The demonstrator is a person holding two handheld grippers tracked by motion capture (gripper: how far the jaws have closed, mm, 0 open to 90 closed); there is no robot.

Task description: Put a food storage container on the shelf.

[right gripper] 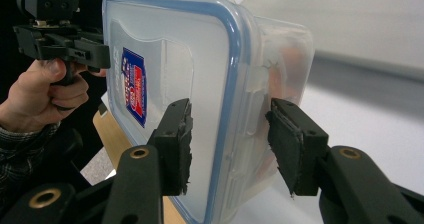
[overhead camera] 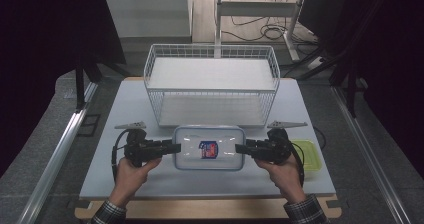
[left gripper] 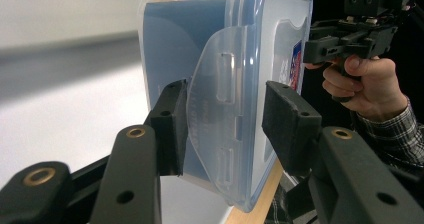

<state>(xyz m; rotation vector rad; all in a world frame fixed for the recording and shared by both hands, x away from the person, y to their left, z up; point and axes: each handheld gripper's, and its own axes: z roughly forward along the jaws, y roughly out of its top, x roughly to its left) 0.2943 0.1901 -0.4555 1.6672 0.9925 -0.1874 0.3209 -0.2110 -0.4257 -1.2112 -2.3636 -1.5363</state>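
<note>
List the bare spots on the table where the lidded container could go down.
Free: table left of the wire rack, the strip along the near edge, and the right side behind the green lid. Crowded: centre, where the clear container sits between the left gripper and right gripper, tight against the rack front.

Container [overhead camera: 208, 148] clear glossy plastic; basket [overhead camera: 212, 84] white wire; fingers [right gripper: 176, 134] matt black, rough pads.
</note>
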